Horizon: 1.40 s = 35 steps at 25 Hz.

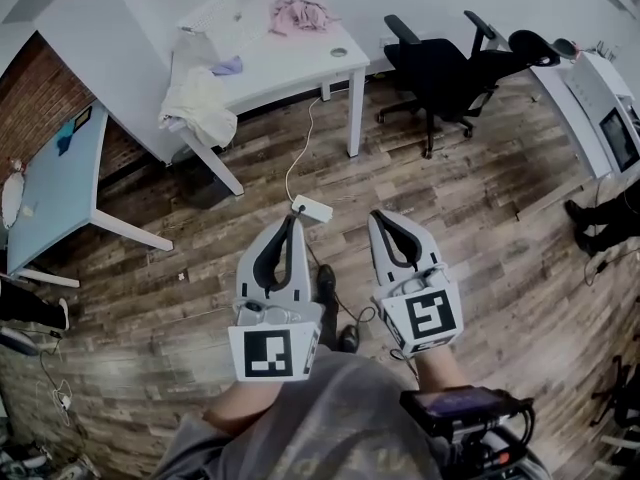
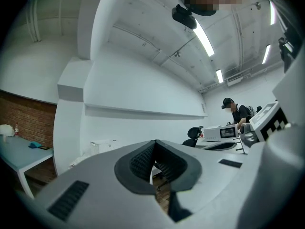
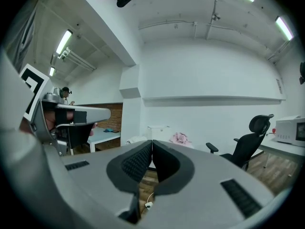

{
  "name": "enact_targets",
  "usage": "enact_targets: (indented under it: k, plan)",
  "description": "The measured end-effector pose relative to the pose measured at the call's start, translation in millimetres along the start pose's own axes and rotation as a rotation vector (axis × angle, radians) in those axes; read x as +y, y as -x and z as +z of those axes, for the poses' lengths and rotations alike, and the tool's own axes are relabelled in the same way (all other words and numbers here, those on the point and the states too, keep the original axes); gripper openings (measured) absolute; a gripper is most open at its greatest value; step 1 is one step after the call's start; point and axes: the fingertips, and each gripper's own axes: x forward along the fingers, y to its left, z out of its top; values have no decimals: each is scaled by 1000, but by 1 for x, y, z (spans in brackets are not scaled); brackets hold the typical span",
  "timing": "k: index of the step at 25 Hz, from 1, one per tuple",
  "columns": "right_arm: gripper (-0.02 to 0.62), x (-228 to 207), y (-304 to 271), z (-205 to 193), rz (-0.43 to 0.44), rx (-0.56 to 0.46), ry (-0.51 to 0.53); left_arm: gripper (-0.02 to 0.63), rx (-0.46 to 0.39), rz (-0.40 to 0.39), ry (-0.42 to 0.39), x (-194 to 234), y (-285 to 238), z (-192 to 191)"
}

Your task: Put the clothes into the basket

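Observation:
On a white table (image 1: 300, 68) across the room lie a pink garment (image 1: 298, 13), a small purple cloth (image 1: 228, 66) and a cream garment (image 1: 197, 103) that droops over the table's left end. A white basket (image 1: 215, 16) stands at the back of that table. The pink garment (image 3: 181, 138) and the basket (image 3: 157, 130) also show far off in the right gripper view. My left gripper (image 1: 291, 222) and right gripper (image 1: 383, 218) hover side by side over the wooden floor, well short of the table. Both are shut with nothing held; the left gripper (image 2: 155, 145) and right gripper (image 3: 152, 143) have pads touching.
A white power strip (image 1: 312, 208) with its cable lies on the floor just ahead of the grippers. A black office chair (image 1: 450, 63) stands right of the table. A light blue table (image 1: 50, 188) is at the left, and a desk with a microwave (image 1: 612, 128) at the right.

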Motion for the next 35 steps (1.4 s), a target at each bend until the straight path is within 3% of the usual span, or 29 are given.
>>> enact_targets:
  k: [9, 24, 35]
  plan:
    - [8, -44, -73, -8, 4, 24, 15, 9, 23, -25, 29, 21, -90, -19]
    - [6, -129, -239, 36, 1, -46, 71, 9, -73, -34, 12, 92, -257, 1]
    - [6, -208, -292, 36, -33, -54, 82, 9, -14, -61, 5, 78, -343, -23]
